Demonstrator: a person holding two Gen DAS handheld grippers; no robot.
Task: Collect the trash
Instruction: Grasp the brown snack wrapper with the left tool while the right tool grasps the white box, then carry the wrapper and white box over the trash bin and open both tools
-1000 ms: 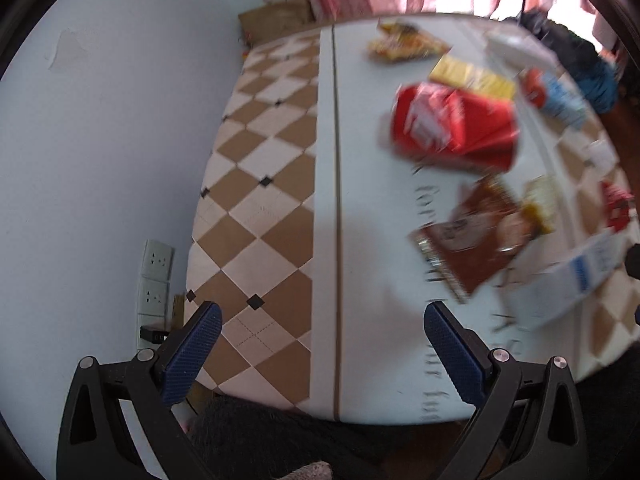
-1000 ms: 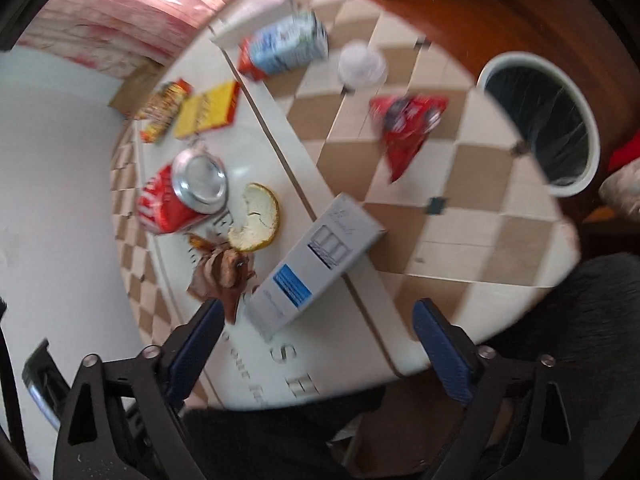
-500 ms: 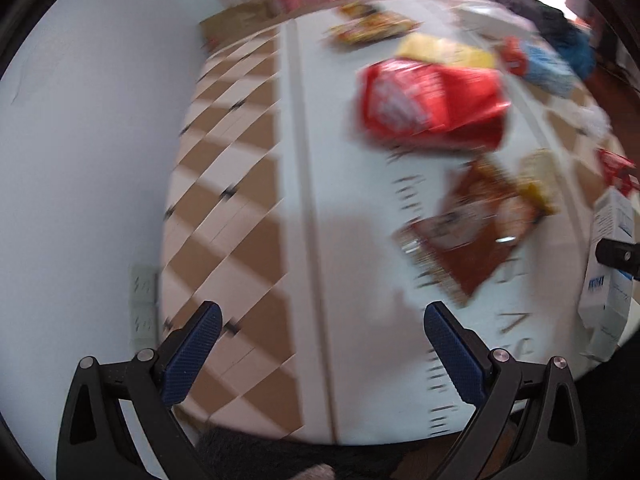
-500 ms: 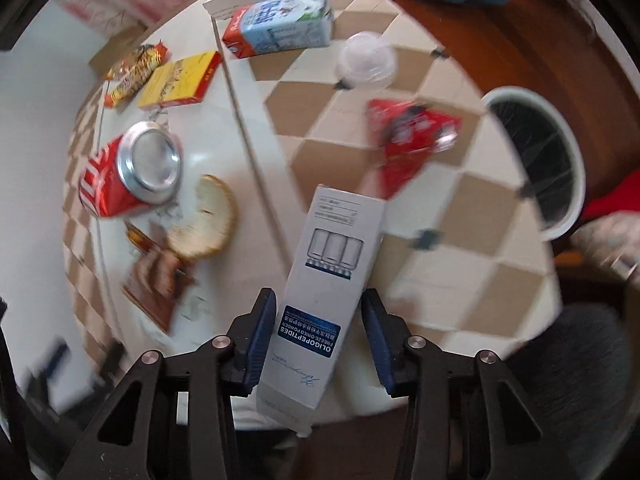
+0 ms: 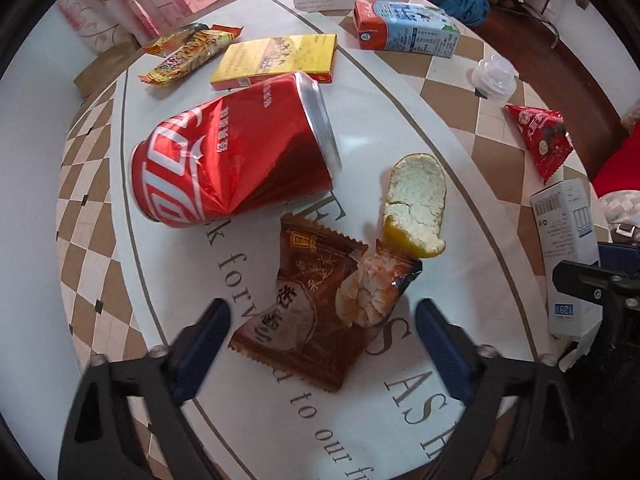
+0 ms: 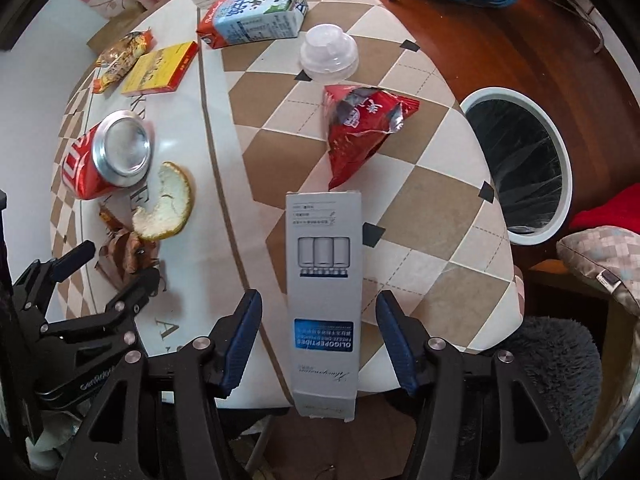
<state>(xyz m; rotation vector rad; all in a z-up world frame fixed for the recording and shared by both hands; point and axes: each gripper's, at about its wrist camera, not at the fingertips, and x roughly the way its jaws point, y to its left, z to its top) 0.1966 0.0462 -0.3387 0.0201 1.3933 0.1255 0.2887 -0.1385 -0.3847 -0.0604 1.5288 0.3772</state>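
The tall grey cardboard box [image 6: 322, 304] lies lengthwise between the spread, non-touching fingers of the right gripper [image 6: 320, 340], pointing to twelve o'clock.

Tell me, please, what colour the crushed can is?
Red with white lettering, silver end; the crushed can shows best in the left wrist view.

both wrist views look down, close; share table [image 5: 472, 152] [image 6: 248, 184].
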